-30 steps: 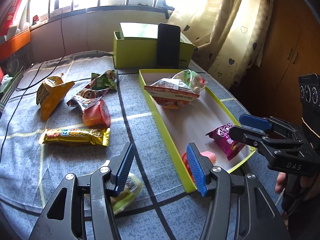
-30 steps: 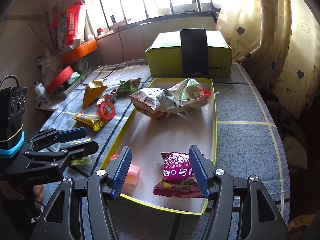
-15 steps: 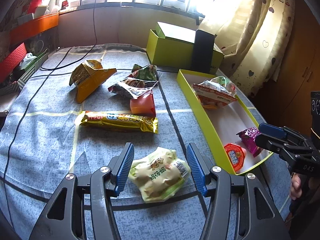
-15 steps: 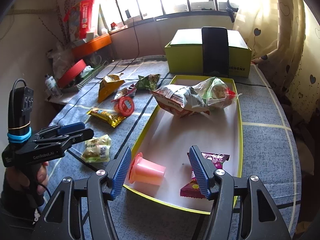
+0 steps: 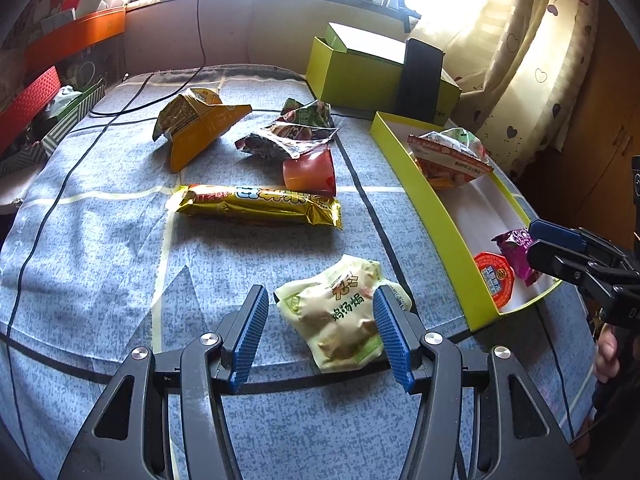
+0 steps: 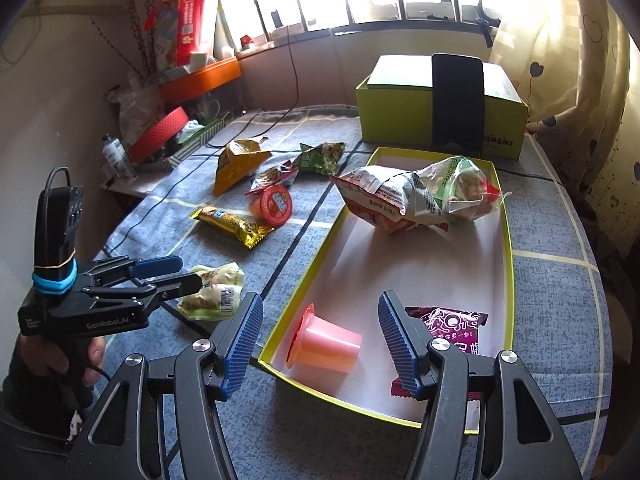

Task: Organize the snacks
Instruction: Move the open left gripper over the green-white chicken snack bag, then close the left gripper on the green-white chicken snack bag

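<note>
A pale green snack packet [image 5: 340, 320] lies on the blue tablecloth between the fingers of my left gripper [image 5: 320, 296]. That gripper is open; its left pad stands clear of the packet and its right pad is at the packet's edge. My right gripper [image 6: 320, 304] hangs open over the near end of the yellow-green tray [image 6: 304, 260], holding nothing. Below it in the tray lie a pink jelly cup [image 6: 326, 346] on its side and a purple packet [image 6: 452, 328]. Seen from the right wrist, the left gripper [image 6: 188, 272] hovers over the pale packet [image 6: 216, 288].
On the cloth lie a golden bar [image 5: 256, 204], an orange jelly cup [image 5: 310, 168], an orange bag [image 5: 200, 124] and two crumpled packets [image 5: 288, 136]. Two large bags [image 6: 400, 200] fill the tray's far end. A green box [image 6: 400, 120] with a black phone [image 6: 456, 100] stands behind.
My left gripper swung left from the tray's edge and sank over the pale green packet, which now lies between its fingers. The right gripper shifted a little over the tray.
</note>
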Demonstrator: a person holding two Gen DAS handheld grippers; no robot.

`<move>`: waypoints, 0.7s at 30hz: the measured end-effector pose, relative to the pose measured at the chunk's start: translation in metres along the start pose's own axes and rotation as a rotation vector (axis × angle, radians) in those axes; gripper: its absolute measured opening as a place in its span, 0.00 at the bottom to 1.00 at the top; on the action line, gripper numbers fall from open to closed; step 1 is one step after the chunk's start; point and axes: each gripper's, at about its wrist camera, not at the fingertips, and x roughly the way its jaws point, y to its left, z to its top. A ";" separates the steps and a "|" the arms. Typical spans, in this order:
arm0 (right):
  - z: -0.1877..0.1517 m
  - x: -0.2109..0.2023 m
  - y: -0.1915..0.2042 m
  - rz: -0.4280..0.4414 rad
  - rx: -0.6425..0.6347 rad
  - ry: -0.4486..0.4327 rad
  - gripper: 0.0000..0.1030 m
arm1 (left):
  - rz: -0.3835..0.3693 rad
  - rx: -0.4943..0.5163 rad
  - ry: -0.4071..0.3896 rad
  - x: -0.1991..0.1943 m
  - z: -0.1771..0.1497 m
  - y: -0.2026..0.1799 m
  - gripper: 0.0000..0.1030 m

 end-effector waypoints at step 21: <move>0.000 0.000 0.000 0.001 -0.011 0.005 0.58 | -0.005 0.024 0.067 0.026 0.008 -0.010 0.61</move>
